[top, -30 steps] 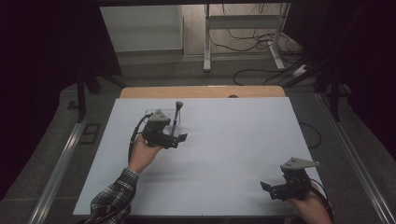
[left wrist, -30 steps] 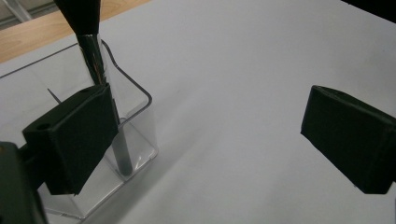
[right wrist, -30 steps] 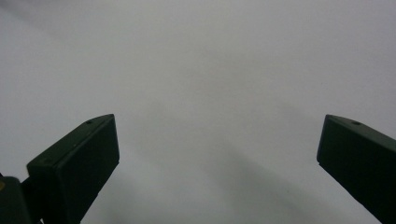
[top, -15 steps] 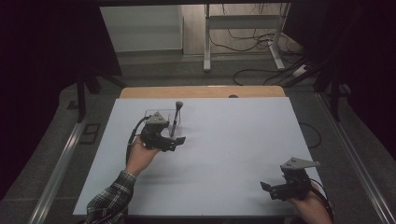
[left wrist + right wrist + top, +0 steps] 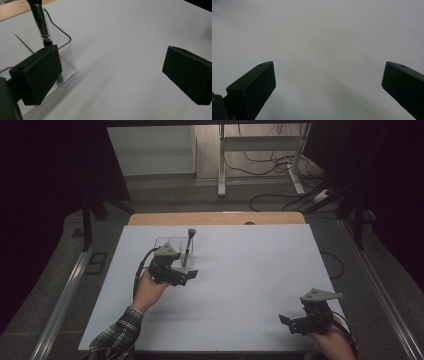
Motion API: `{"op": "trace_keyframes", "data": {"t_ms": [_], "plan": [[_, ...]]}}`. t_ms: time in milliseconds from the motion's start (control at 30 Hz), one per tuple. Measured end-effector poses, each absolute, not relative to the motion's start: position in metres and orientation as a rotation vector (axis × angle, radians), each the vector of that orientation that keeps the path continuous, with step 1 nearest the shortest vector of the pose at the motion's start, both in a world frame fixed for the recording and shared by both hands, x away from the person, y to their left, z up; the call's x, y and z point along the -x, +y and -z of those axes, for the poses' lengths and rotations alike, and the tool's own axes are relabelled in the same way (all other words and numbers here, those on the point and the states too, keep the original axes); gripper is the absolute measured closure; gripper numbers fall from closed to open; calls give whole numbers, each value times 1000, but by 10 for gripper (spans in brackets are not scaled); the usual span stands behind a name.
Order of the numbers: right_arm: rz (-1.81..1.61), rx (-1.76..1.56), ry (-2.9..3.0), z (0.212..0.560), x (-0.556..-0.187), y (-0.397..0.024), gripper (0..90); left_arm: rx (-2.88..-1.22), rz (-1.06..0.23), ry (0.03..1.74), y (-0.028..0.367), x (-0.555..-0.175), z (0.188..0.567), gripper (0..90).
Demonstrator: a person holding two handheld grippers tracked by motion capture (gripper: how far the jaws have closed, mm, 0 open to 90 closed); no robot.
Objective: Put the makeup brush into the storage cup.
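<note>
Clear organiser holding brush, behind left gripper's spread fingers

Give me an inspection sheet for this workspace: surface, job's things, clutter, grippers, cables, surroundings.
Surface: white table top, with a wooden strip along its far edge.
Job's things: clear plastic organizer with a divider; a makeup brush stands tilted in it, bristles up.
Clutter: nothing seen.
Grippers: left gripper open, beside the organizer, one jaw in front of its wall; right gripper open over bare table near the front right corner.
Cables: a black cable trails from the left gripper; loose cables on the floor beyond the table.
Surroundings: dark room, metal stand legs behind the table.
</note>
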State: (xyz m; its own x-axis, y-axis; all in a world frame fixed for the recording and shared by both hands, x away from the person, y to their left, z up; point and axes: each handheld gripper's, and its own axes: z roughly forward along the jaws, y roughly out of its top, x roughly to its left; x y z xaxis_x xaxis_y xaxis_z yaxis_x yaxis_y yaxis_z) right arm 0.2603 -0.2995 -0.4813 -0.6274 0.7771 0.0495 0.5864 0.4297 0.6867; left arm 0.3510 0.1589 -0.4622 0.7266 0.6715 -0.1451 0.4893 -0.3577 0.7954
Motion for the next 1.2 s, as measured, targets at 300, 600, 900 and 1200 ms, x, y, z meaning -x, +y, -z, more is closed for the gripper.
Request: {"op": "trace_keyframes", "data": {"t_ms": [300, 600, 900, 1200], "plan": [[-995, -1182, 2411, 481, -260, -299, 0, -2033, -249, 880, 162, -345, 463, 16], [-996, -1182, 2411, 481, -260, -299, 0, -2045, -242, 878, 164, -337, 466, 12], [-995, -1182, 2411, 481, -260, -299, 0, -2042, -240, 873, 167, -329, 464, 11], [-996, -1182, 2411, 481, -260, -299, 0, -2031, -258, 884, 176, -322, 466, 6]]}}
